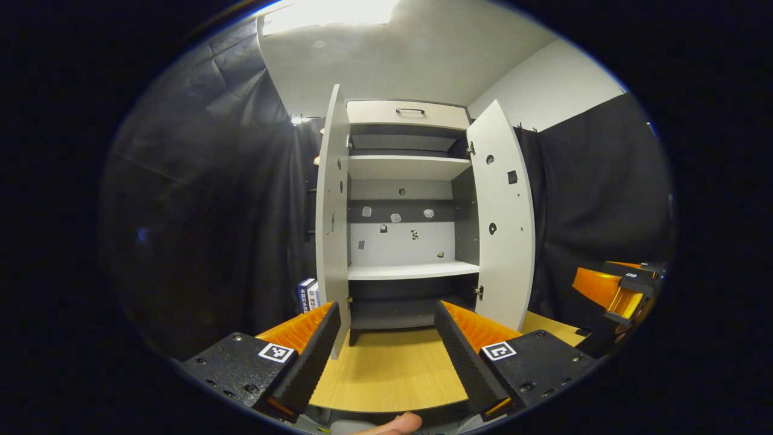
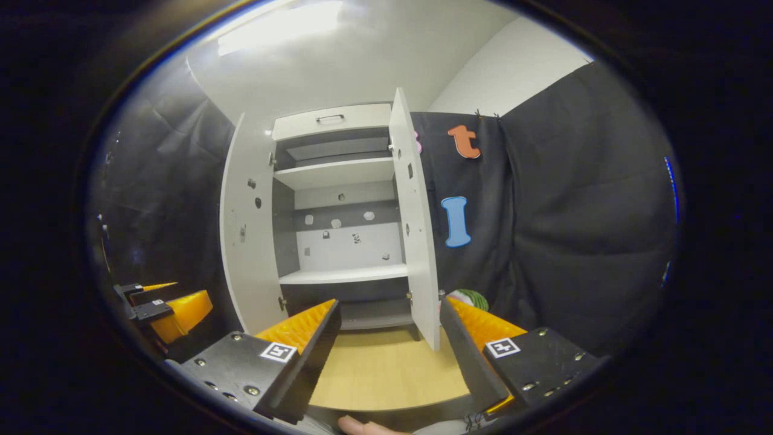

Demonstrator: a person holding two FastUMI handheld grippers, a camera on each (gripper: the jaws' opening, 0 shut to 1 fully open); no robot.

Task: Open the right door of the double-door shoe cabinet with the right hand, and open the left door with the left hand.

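Note:
The white shoe cabinet (image 1: 407, 166) (image 2: 338, 169) stands at the back of a wooden table with both doors swung wide. In the left gripper view the left door (image 1: 333, 211) is seen nearly edge-on and the right door (image 1: 503, 217) angles outward. In the right gripper view the left door (image 2: 247, 229) faces me and the right door (image 2: 416, 223) is almost edge-on. My left gripper (image 1: 386, 350) is open, a little in front of the cabinet, holding nothing. My right gripper (image 2: 389, 347) is open too, its fingers either side of the right door's lower edge without touching it.
The cabinet shows bare white shelves (image 1: 413, 270) and a top drawer with a dark handle (image 1: 410, 111). A small box (image 1: 308, 294) sits left of the cabinet; a round green-striped object (image 2: 468, 298) lies right of it. The other gripper (image 1: 616, 290) (image 2: 163, 308) shows off to the side. Wooden tabletop (image 1: 386, 368) lies in front.

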